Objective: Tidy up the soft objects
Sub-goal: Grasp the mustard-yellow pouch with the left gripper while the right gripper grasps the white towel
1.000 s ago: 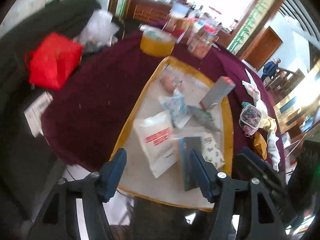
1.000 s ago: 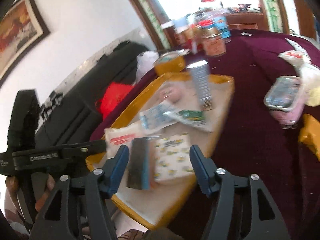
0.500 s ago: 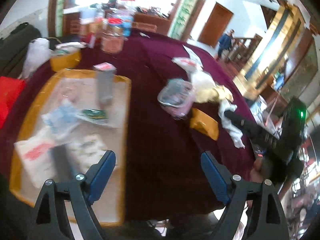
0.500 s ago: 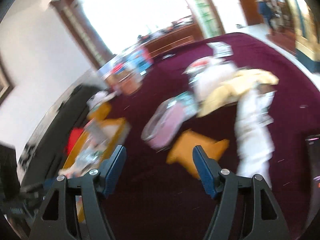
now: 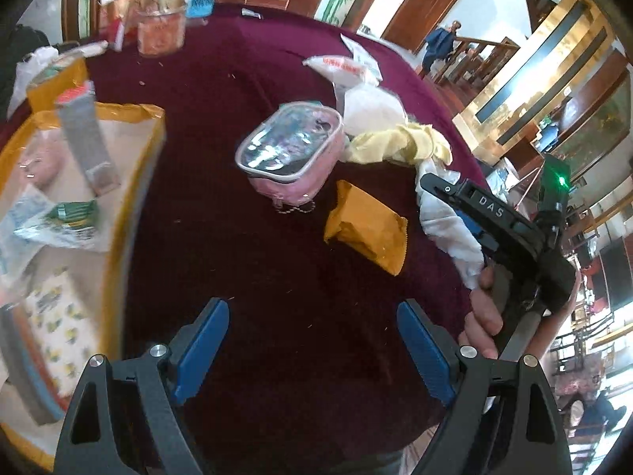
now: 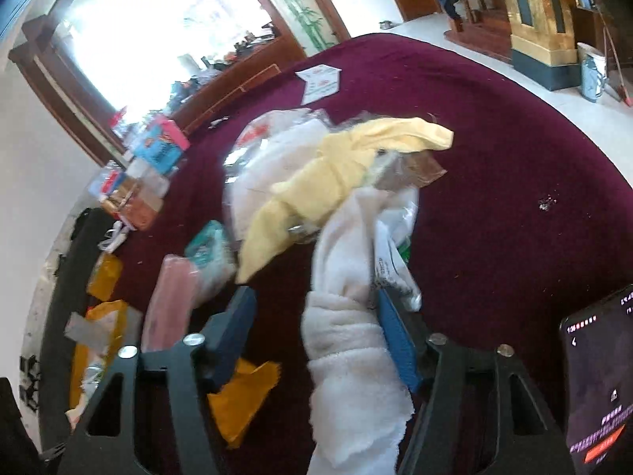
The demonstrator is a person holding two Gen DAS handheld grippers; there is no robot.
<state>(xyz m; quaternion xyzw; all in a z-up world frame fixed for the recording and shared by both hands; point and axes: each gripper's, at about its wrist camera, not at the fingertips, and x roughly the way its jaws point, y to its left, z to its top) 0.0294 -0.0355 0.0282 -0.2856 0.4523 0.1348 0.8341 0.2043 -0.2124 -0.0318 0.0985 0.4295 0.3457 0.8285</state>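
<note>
A white fluffy cloth [image 6: 348, 340] lies on the maroon tablecloth [image 6: 514, 166], running between the open fingers of my right gripper [image 6: 316, 316] and against the right pad. A yellow cloth [image 6: 328, 182] lies twisted over it, farther off. In the left wrist view the white cloth [image 5: 451, 233] and yellow cloth [image 5: 399, 144] lie at right, with the right gripper [image 5: 486, 217] over the white one. My left gripper [image 5: 312, 340] is open and empty above bare tablecloth. An orange packet [image 5: 368, 229] and a pink clear-topped pouch [image 5: 289, 158] lie ahead of it.
A yellow-rimmed tray [image 5: 146, 158] at left holds several packets and a grey box [image 5: 85, 138]. Jars and boxes [image 5: 162, 23] stand at the table's far side. White plastic bags [image 5: 356, 79] lie behind the pouch. A phone [image 6: 597, 388] shows at right.
Both grippers swung right, from the tray to the cloth pile. The right gripper closed in on the white cloth, which now lies between its fingers.
</note>
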